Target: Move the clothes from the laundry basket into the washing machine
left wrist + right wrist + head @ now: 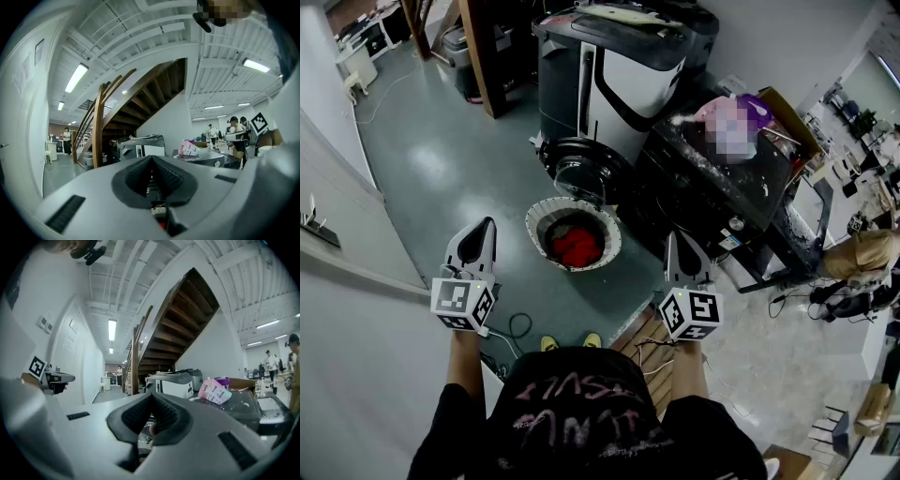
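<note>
Flanking laundry basket [532, 225] with red clothes [577, 247]: left gripper [487, 225], right gripper [671, 238], both clenched empty.

We saw a glossy floor [431, 169], soft red cloth [578, 247] in a ribbed white plastic basket [536, 217], a glossy-panelled washing machine [633, 84], and smooth wooden stair posts [98, 126].
</note>
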The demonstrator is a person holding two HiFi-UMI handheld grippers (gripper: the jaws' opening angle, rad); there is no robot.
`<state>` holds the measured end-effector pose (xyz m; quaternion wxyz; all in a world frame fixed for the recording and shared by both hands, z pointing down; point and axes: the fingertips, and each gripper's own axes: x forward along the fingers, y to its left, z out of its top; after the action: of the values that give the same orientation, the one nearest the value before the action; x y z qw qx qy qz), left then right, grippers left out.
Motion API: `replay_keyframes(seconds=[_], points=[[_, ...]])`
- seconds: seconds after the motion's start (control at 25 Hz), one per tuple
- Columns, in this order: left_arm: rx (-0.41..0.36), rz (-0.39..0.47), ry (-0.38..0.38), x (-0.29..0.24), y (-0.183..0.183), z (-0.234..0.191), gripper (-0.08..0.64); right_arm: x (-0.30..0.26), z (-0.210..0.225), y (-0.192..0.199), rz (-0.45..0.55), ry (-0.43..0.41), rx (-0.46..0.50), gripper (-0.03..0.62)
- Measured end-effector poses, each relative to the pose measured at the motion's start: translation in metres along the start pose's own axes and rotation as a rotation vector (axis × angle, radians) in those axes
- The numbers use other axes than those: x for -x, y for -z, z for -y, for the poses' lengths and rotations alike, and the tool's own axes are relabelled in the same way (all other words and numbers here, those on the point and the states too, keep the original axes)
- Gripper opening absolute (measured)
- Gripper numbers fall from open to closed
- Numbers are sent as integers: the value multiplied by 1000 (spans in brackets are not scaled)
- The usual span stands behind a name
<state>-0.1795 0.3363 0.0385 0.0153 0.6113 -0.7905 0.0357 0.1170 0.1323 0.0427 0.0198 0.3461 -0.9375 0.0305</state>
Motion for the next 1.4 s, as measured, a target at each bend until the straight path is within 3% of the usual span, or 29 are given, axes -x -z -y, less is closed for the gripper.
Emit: replay_keyframes(seconds=[1.0, 1.2, 1.4], points=[[19, -6, 24, 14, 1, 5, 12, 25, -10, 2, 29, 45, -54, 8], [17, 0, 26, 14, 0, 5, 48, 25, -13, 1, 34, 35, -55, 51], [29, -1, 38, 15, -2, 4, 150, 26, -16, 2, 36, 12, -68, 162]])
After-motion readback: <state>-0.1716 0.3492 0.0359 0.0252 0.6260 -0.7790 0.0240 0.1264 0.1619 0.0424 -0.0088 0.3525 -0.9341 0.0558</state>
